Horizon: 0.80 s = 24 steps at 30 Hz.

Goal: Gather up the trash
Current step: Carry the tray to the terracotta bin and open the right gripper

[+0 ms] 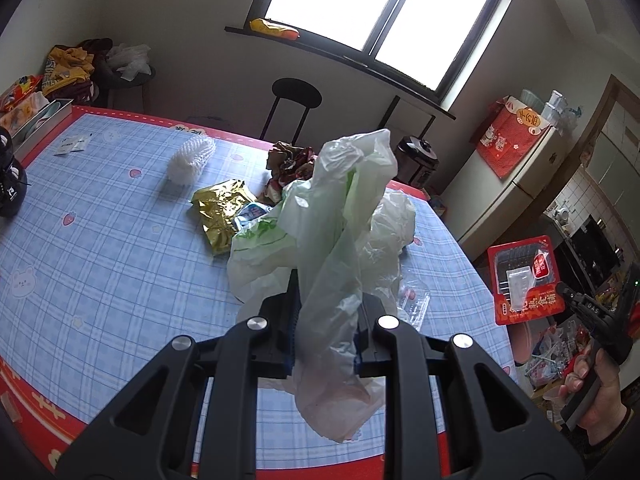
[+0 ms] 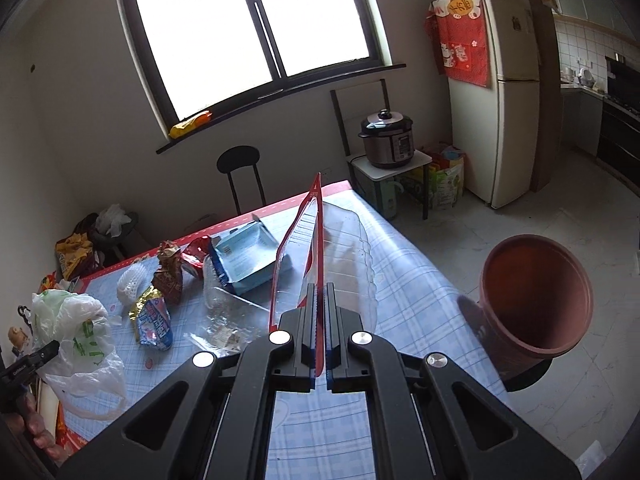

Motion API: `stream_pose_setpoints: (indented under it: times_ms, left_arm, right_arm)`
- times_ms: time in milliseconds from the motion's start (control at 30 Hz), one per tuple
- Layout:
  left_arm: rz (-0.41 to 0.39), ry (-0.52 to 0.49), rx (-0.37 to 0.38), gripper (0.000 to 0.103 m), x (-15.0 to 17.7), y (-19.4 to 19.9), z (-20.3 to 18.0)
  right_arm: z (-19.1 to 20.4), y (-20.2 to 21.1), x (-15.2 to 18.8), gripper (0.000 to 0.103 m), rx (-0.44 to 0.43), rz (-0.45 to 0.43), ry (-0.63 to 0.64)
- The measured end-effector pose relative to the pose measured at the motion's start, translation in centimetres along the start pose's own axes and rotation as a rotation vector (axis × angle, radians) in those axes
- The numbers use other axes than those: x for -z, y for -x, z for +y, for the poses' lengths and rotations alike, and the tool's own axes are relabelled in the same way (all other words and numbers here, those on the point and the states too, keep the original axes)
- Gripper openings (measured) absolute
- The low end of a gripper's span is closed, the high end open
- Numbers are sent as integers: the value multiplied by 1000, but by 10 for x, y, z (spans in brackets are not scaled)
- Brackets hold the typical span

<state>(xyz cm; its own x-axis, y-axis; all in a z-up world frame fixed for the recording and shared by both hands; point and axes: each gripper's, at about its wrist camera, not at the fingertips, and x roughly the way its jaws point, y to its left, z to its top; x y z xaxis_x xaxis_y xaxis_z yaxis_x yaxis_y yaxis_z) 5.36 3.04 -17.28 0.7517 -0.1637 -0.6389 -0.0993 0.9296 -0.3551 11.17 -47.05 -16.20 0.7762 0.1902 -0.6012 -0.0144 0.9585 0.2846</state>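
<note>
Behind plastic bag (image 1: 340,240), table (image 1: 100,220) litter

Wrappers (image 2: 160,300) on the table (image 2: 400,280), bin (image 2: 536,300) just beside its right edge.

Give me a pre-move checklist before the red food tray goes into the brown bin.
1. Right gripper shut on red food tray: ok.
2. Left gripper shut on plastic bag: ok.
3. Brown bin mouth open, unobstructed: ok.
4. Bin has room: ok, inside looks empty.
5. Tray lifted off table: ok.
6. Table cleared: not ok; gold wrapper, white foam net remain.
</note>
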Motion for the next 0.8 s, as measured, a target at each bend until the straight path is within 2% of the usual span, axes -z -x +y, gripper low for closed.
stream_pose_setpoints:
  times_ms: [67, 133, 200, 333, 467, 633, 800]
  left_arm:
    - [-9, 24, -12, 23, 4, -2, -22]
    - [-6, 63, 8, 23, 10, -5, -42]
    - [0, 63, 10, 23, 14, -9, -66]
    - [-5, 62, 8, 23, 25, -15, -110]
    - [-2, 56, -7, 23, 35, -24, -143]
    - [5, 54, -19, 23, 45, -35, -170]
    - [30, 44, -29, 23, 49, -46, -190]
  right_arm:
    - [-36, 2, -10, 4, 26, -2, -5]
    - [-76, 4, -19, 4, 59, -9, -18]
    - [-119, 3, -26, 4, 100, -7, -41]
    - [-196, -9, -29, 3, 185, 33, -81]
    - [-252, -31, -26, 2, 242, 97, -103]
    - [-287, -60, -17, 1, 248, 155, -137]
    - [-296, -84, -19, 1, 236, 188, -148]
